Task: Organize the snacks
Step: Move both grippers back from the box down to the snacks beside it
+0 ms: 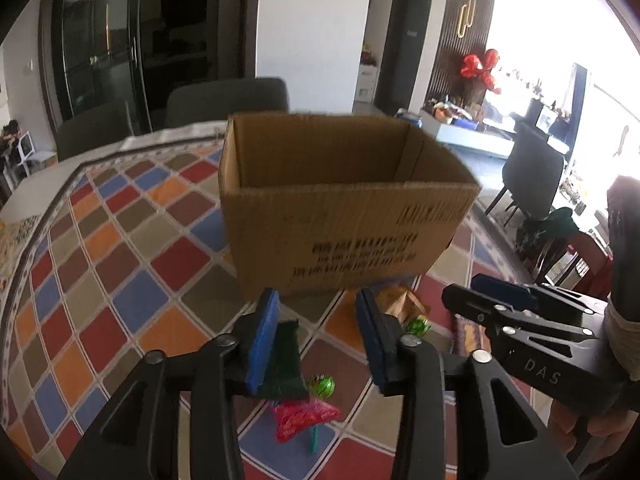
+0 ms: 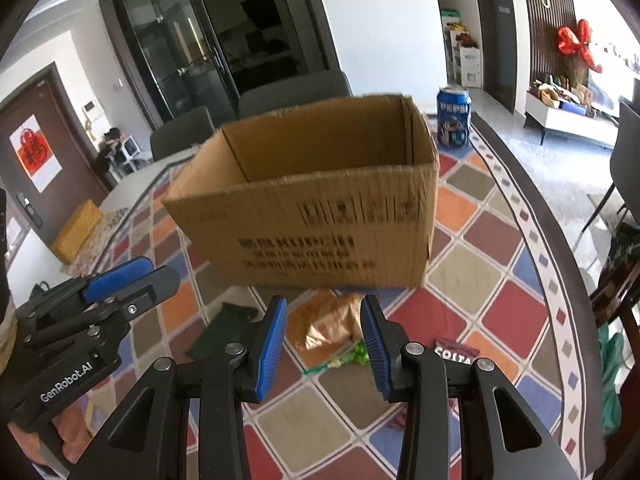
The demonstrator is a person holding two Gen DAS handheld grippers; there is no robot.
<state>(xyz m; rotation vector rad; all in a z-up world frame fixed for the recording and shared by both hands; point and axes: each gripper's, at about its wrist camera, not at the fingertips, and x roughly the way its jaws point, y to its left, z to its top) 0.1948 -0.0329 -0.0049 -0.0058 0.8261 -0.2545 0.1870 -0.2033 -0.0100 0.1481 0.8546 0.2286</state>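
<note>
Near the cardboard box [image 2: 304, 208], both grippers hover over loose snacks on the chequered tablecloth [image 1: 120, 272]. Left gripper [image 1: 316, 336] and right gripper [image 2: 324, 340] stand partly open, gripping nothing. A gold packet [image 2: 328, 324] lies beneath the right one.

Matt brown corrugated cardboard for the box [image 2: 320, 216], ribbed along its cut rim, with dull black print on the outer wall. Smooth patterned cloth over the worktop [image 1: 120, 264]; shiny crinkled foil on the gold packet [image 2: 328, 324], glossy red wrapper [image 1: 304, 416], matt dark green packet [image 1: 286, 360], and bright printed metal on the blue can [image 2: 454, 116]. Matt black plastic on the left tongs [image 1: 316, 340] and right tongs [image 2: 324, 344], with bare metal rivets and finely ribbed blue rubbery pads [image 2: 272, 340].
</note>
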